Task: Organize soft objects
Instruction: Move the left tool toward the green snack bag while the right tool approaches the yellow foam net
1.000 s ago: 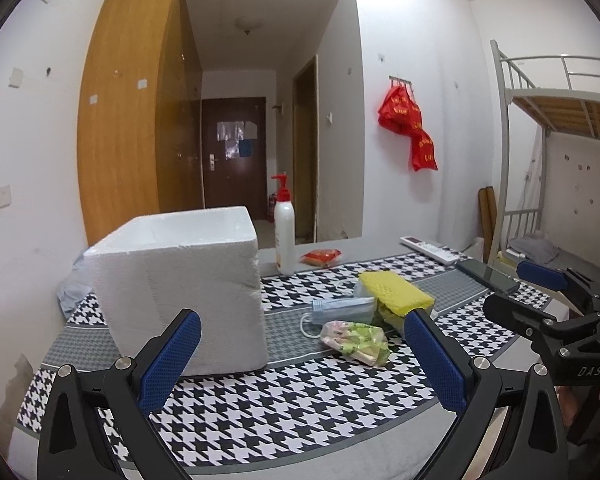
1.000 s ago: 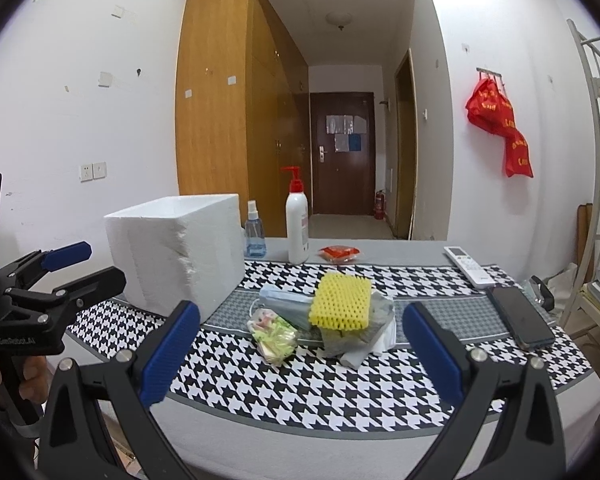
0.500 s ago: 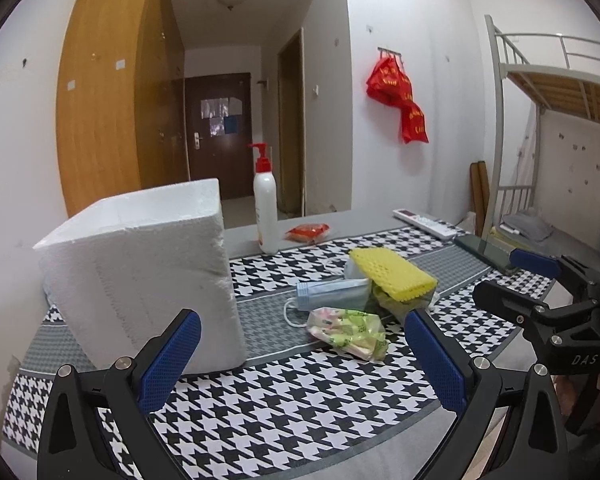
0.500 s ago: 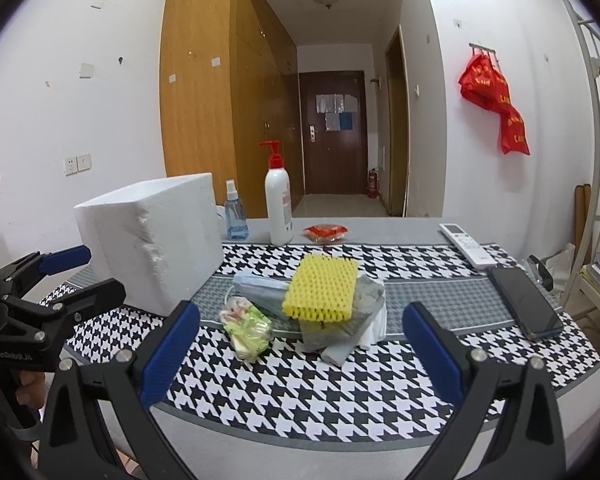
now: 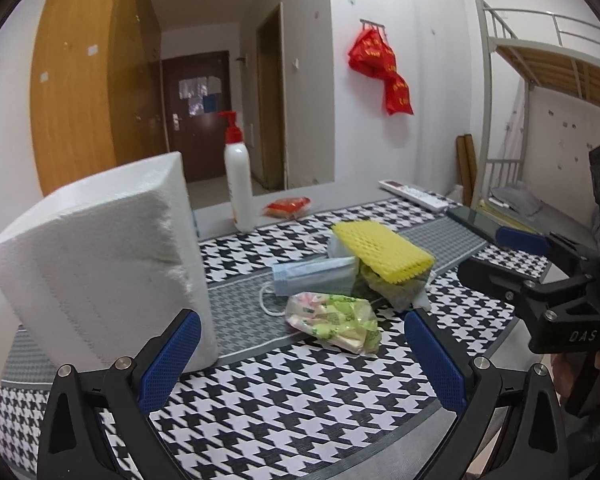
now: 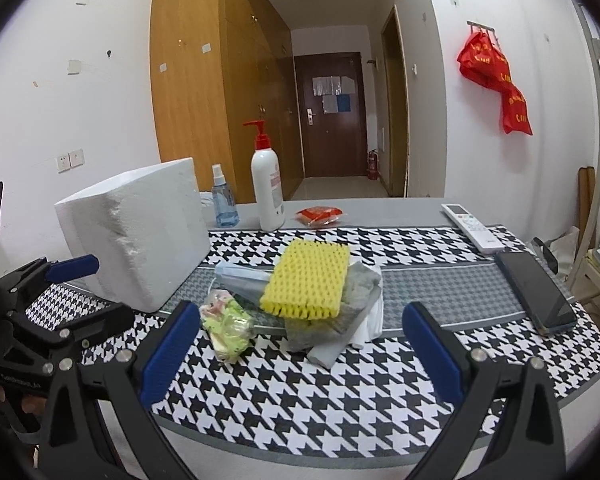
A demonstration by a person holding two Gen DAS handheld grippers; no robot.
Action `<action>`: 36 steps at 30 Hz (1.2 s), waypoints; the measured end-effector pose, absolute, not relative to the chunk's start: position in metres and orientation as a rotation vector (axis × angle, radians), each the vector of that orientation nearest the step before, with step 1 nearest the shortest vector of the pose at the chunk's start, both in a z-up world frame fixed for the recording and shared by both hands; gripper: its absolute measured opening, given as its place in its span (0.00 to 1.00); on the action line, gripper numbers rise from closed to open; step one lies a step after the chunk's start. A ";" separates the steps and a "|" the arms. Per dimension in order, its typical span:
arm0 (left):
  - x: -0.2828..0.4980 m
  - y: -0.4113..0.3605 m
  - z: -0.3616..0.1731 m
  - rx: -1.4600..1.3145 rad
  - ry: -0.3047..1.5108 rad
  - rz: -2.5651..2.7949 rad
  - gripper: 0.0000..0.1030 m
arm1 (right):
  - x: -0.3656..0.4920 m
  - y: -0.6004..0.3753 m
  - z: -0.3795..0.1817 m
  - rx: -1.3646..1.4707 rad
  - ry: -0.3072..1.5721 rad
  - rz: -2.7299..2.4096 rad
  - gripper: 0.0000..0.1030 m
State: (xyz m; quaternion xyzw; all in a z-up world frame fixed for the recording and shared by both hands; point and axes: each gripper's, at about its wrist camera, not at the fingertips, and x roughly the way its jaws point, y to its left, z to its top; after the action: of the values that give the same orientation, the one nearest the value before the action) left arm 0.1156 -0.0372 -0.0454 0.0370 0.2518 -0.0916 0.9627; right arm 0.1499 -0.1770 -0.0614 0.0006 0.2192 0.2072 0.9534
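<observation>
Right wrist: yellow foam net [image 6: 306, 278] lengthwise toward camera (atop pile).

Black claw [image 5: 300, 356] frames, blue ribbed pads [image 5: 168, 360], silver screws.

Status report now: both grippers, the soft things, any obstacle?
Left gripper and right gripper open, empty. Yellow sponge on the pile, untouched; mask and green packet beside. White foam box close on the left.
</observation>
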 end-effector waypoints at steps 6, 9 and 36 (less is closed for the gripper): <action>0.129 -0.043 -0.053 0.086 0.547 -0.200 0.99 | 0.161 -0.175 -0.065 0.007 0.468 0.428 0.99; 0.137 -0.045 -0.057 0.092 0.575 -0.195 0.99 | 0.165 -0.175 -0.066 0.008 0.474 0.429 0.99; 0.186 -0.060 -0.079 0.132 0.703 -0.273 0.99 | 0.211 -0.173 -0.074 0.015 0.594 0.469 0.91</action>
State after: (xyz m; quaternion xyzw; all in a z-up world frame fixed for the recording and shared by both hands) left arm 0.1859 -0.0598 -0.0791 0.0643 0.3432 -0.1334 0.9275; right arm 0.2108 -0.1732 -0.0741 0.0074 0.2902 0.2287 0.9292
